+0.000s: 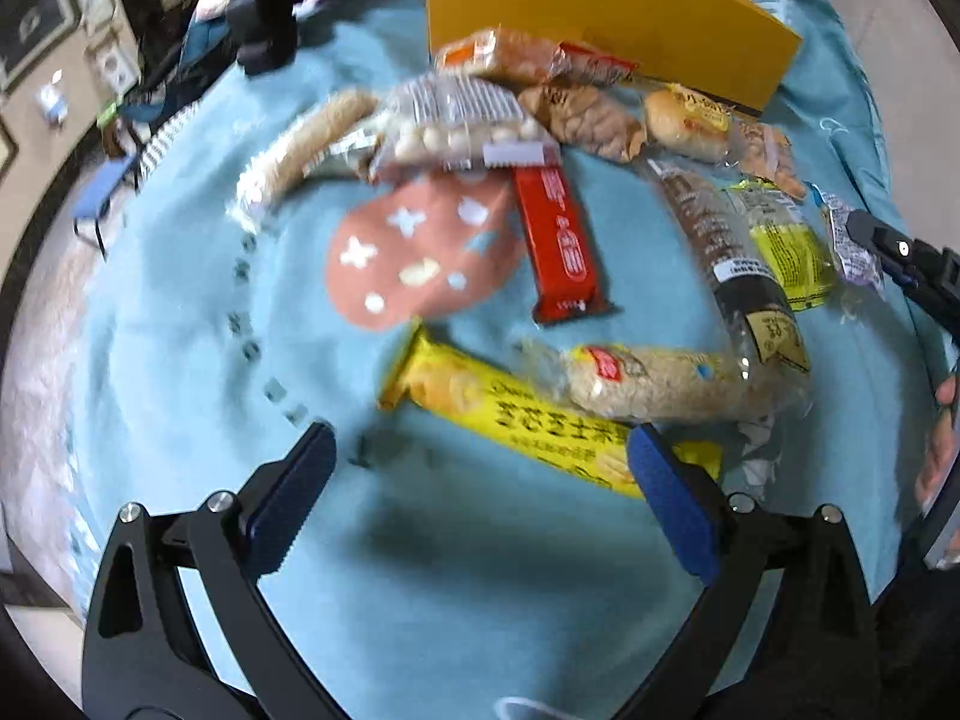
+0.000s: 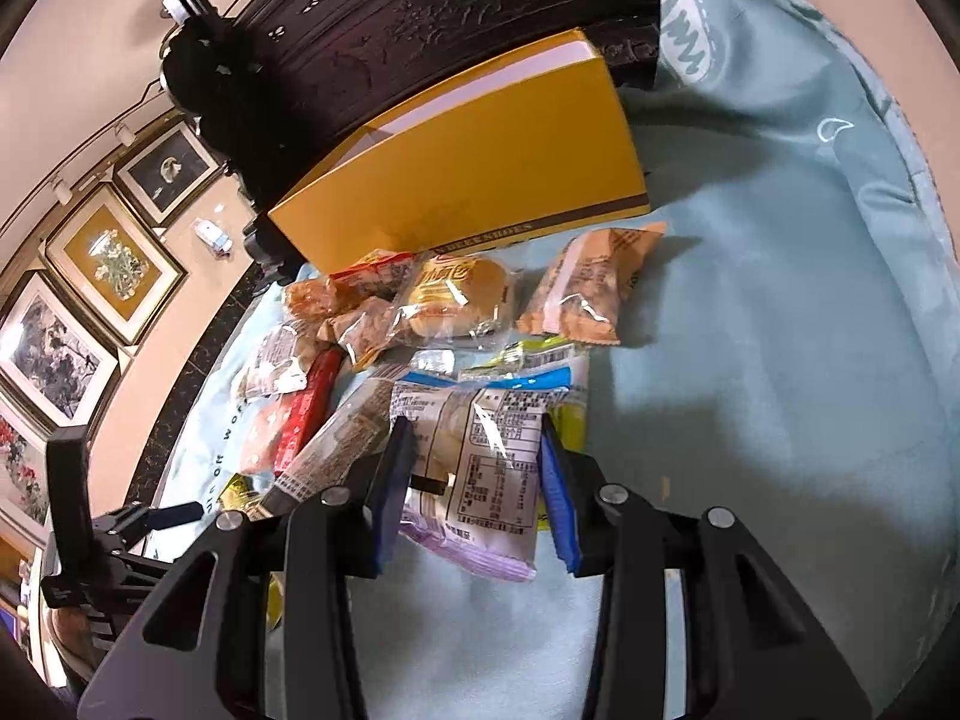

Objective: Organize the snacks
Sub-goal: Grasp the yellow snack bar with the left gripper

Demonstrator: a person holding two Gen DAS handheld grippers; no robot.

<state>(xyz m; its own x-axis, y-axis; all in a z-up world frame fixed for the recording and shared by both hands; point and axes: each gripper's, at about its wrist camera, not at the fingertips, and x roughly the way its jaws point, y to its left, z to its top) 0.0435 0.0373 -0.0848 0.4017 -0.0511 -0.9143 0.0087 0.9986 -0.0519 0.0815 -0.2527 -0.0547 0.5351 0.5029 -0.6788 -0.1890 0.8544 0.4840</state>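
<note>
Several wrapped snacks lie in a loose heap on a light blue cloth (image 1: 180, 300), in front of a yellow box (image 1: 600, 18). My left gripper (image 1: 480, 444) hangs open above the cloth with nothing between its pads. Its right finger (image 1: 666, 498) overlaps the end of a long yellow packet (image 1: 528, 414). My right gripper (image 2: 474, 426) is shut on a clear packet with a purple edge (image 2: 480, 468) and holds it just above the heap. In the left wrist view that gripper (image 1: 870, 234) enters from the right edge with the packet (image 1: 852, 246).
A red bar (image 1: 561, 240), a pink star-patterned pouch (image 1: 414, 252) and an oat roll (image 1: 654, 384) lie mid-heap. A bun (image 2: 462, 300) and an orange packet (image 2: 594, 288) sit by the yellow box (image 2: 480, 168). Dark carved furniture (image 2: 450, 12) stands behind it.
</note>
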